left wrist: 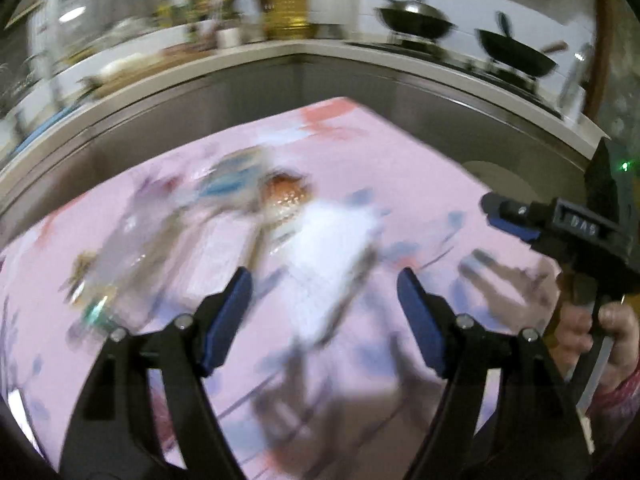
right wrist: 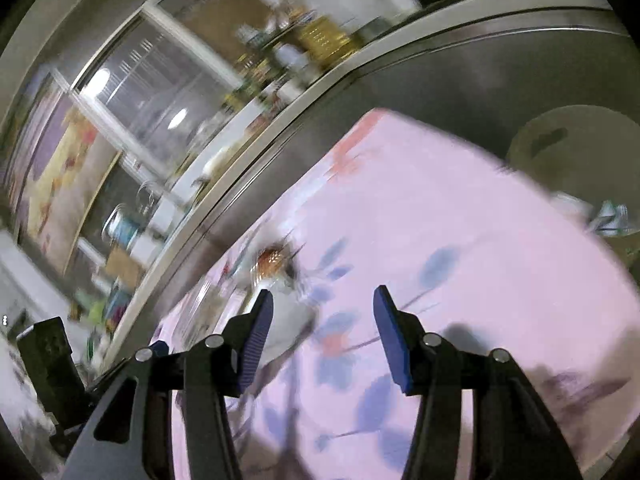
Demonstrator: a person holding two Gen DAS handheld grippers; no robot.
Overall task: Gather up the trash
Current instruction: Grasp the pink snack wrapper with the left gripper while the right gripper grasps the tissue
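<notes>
Blurred trash pile [left wrist: 256,216] on pink tablecloth [left wrist: 420,168]: white tissue [left wrist: 336,256], clear plastic bottle [left wrist: 132,256]

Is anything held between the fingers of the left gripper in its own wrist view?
No: the left gripper stands open, its blue pads apart with only the pink floral tablecloth and blurred white trash lying beyond them.

The only lettering is on the black housing of the right gripper [left wrist: 580,226], at the right edge of the left wrist view: pale raised characters in a small window, too blurred to read surely. Nothing else carries legible text.
</notes>
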